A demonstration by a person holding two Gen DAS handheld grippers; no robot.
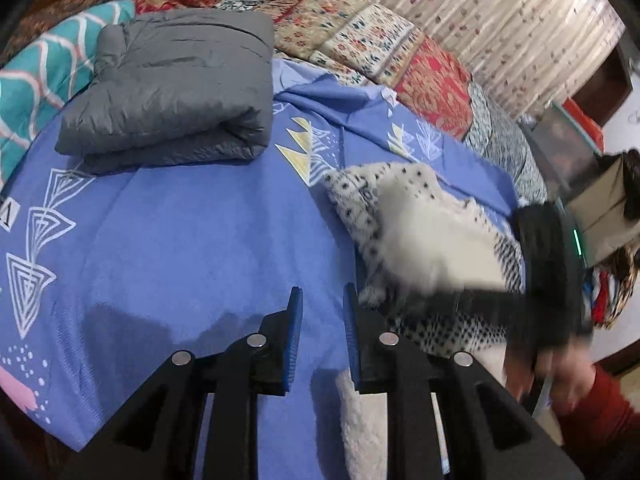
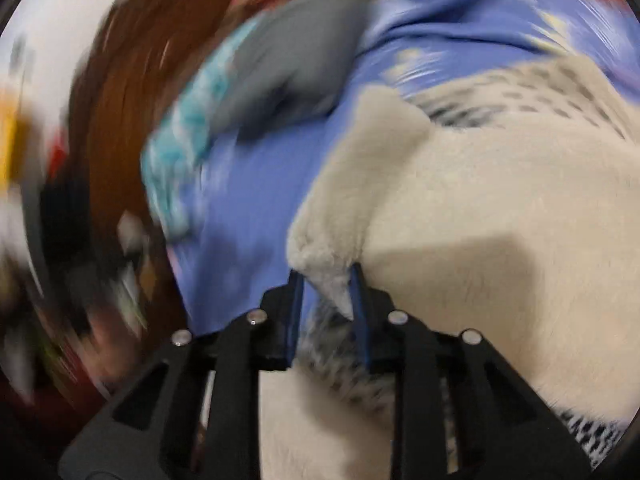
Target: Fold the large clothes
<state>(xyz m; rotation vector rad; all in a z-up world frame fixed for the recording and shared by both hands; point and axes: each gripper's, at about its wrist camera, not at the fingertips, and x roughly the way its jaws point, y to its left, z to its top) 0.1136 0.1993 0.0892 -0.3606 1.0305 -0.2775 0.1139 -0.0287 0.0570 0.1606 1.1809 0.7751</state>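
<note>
Count: 1 blue sheet (image 1: 180, 260); on it 1 folded grey jacket (image 1: 172, 92) and 1 spotted fleece garment (image 1: 420, 240); 2 grippers; beyond sheet, probably 2 quilts.

A folded puffer jacket (image 1: 168, 88) lies on the bedsheet (image 1: 180, 248), far left. The fleece garment (image 1: 420, 240) lies to its right on the same sheet. Quilts (image 1: 360, 36) are heaped behind both.
</note>
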